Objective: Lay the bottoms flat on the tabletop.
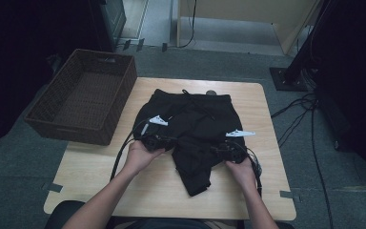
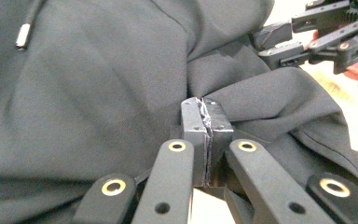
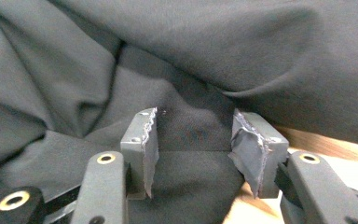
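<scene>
A: From the high view, what is on the table?

B: A pair of black shorts (image 1: pixel 195 131) lies in the middle of the wooden table (image 1: pixel 262 191), waistband toward the far edge, one leg trailing toward the person. A brown wicker basket (image 1: pixel 83 98) sits at the table's far left corner, partly over the edge. The left gripper (image 1: pixel 164 141) is at the shorts' left side, held in the left hand (image 1: pixel 140 155); the right gripper (image 1: pixel 221 149) is at their right side, held in the right hand (image 1: pixel 240 167). Both touch the cloth.

A: And the left gripper view?

B: The left gripper's (image 2: pixel 207 135) two jaws stand pressed together, clenched, right against a fold of the shorts (image 2: pixel 98 93). Whether any cloth is pinched between them, I cannot tell. A drawstring with a metal tip (image 2: pixel 23 35) lies on the fabric at the upper left. The right gripper (image 2: pixel 279 42) shows farther off at the upper right, at the cloth's edge, with bare table (image 2: pixel 354 126) beside it.

A: The right gripper view?

B: The right gripper (image 3: pixel 193 149) is released: its jaws stand well apart, with a wrinkled part of the shorts (image 3: pixel 182 60) lying between them. The pads (image 3: pixel 147 149) are not pressing on the fabric. A strip of the table (image 3: pixel 326 144) shows at the lower right, just under the cloth's edge.
</scene>
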`<state>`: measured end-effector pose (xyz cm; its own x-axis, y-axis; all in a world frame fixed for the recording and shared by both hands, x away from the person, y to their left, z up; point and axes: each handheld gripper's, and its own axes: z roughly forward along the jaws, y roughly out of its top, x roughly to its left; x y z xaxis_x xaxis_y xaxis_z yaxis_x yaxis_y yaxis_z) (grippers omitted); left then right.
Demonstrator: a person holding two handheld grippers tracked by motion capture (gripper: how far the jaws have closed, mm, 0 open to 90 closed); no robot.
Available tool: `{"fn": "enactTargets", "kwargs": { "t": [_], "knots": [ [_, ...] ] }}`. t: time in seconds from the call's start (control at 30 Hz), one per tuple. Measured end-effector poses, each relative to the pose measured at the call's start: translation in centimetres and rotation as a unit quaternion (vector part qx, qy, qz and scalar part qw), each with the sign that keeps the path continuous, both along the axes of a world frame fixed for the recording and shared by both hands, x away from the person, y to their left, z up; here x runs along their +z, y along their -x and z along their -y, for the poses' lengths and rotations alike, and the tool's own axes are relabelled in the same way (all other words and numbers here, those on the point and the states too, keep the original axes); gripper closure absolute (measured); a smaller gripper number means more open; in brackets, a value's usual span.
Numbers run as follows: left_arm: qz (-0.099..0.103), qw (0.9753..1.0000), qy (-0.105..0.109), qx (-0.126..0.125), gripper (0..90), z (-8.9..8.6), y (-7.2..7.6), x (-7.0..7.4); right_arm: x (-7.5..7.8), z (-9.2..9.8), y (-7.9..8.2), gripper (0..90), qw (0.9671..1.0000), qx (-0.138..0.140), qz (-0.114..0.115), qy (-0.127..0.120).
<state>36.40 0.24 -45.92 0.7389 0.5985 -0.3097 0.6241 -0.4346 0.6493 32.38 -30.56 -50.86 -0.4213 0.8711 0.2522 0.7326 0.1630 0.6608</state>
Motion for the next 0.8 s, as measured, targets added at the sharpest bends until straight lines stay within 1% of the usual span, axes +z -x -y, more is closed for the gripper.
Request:
{"fn": "enactTargets", "kwargs": {
  "t": [0.03,0.1,0.17,0.23,0.27,0.3,0.33,0.37,0.4,0.43,0.47,0.5,0.53,0.57,0.6,0.63,0.67,0.7,0.73,0.77,0.8],
  "knots": [
    [-0.004,1.0,0.0,0.002,90.0,-0.3,-0.1,0.0,0.0,-0.1,-0.1,51.6,1.0,0.004,0.006,0.007],
    [-0.013,0.9998,0.006,0.013,90.0,-1.0,-0.2,0.0,0.0,-0.3,-0.1,53.4,0.9999,0.007,0.008,0.011],
    [-0.018,0.9996,0.005,0.021,90.0,-1.5,-0.4,-0.2,-0.1,-0.5,-0.1,60.3,0.9992,0.011,0.021,0.033],
    [-0.018,0.9994,0.004,0.03,90.0,-2.2,-0.6,-0.3,-0.2,-0.7,0.0,68.3,0.9976,0.011,0.038,0.057],
    [-0.018,0.9991,0.004,0.037,90.0,-2.8,-0.7,-0.3,-0.3,-0.8,0.0,76.7,0.9959,0.011,0.052,0.073],
    [-0.018,0.9991,0.004,0.037,90.0,-2.8,-0.7,-0.3,-0.3,-0.8,0.0,76.7,0.9959,0.011,0.052,0.073],
    [-0.016,0.9987,0.002,0.049,90.0,-3.5,-0.9,-0.3,-0.2,-0.7,-0.2,83.9,0.9957,0.006,0.047,0.08],
    [-0.016,0.9987,0.002,0.049,90.0,-3.5,-0.9,-0.3,-0.2,-0.7,-0.2,83.9,0.9957,0.006,0.047,0.08],
    [-0.014,0.9983,0.0,0.056,90.0,-4.0,-1.0,-0.3,-0.2,-0.6,-0.4,86.7,0.996,0.004,0.043,0.079],
    [-0.017,0.9977,-0.002,0.065,90.0,-4.6,-1.2,-0.4,-0.1,0.0,-0.8,88.6,0.9979,-0.001,0.026,0.059],
    [-0.017,0.9977,-0.002,0.065,90.0,-4.6,-1.2,-0.4,-0.1,0.0,-0.8,88.6,0.9979,-0.001,0.026,0.059],
    [-0.019,0.997,-0.006,0.075,90.0,-5.4,-1.2,-0.4,0.1,0.5,-1.2,89.0,0.9984,-0.007,0.013,0.055],
    [-0.019,0.9966,-0.008,0.08,90.0,-5.9,-1.3,-0.4,0.1,0.7,-1.3,89.2,0.9982,-0.01,0.012,0.057],
    [-0.019,0.9966,-0.008,0.08,90.0,-5.9,-1.3,-0.4,0.1,0.7,-1.3,89.2,0.9982,-0.01,0.012,0.057],
    [-0.023,0.9958,-0.003,0.088,90.0,-6.4,-1.3,-0.4,0.1,1.0,-1.5,89.2,0.9982,-0.015,0.01,0.056],
    [-0.028,0.9948,0.001,0.097,90.0,-7.1,-1.3,-0.4,0.2,1.7,-1.6,89.4,0.9981,-0.027,0.005,0.056],
    [-0.028,0.9948,0.001,0.097,90.0,-7.1,-1.3,-0.4,0.2,2.0,-1.6,89.4,0.9979,-0.034,0.0,0.055],
    [-0.029,0.9943,0.001,0.103,90.0,-7.4,-1.3,-0.5,0.3,2.4,-1.7,89.4,0.9977,-0.037,-0.006,0.056],
    [-0.031,0.9942,-0.003,0.103,90.0,-7.6,-1.3,-0.6,0.3,2.4,-1.7,89.4,0.9977,-0.037,-0.006,0.056],
    [-0.034,0.9939,-0.007,0.105,90.0,-7.8,-1.3,-0.7,0.4,3.4,-1.8,89.4,0.9969,-0.054,-0.018,0.055],
    [-0.037,0.9933,-0.009,0.109,90.0,-7.9,-1.3,-0.8,0.4,3.4,-1.8,89.4,0.9969,-0.054,-0.018,0.055]
  ]
}}
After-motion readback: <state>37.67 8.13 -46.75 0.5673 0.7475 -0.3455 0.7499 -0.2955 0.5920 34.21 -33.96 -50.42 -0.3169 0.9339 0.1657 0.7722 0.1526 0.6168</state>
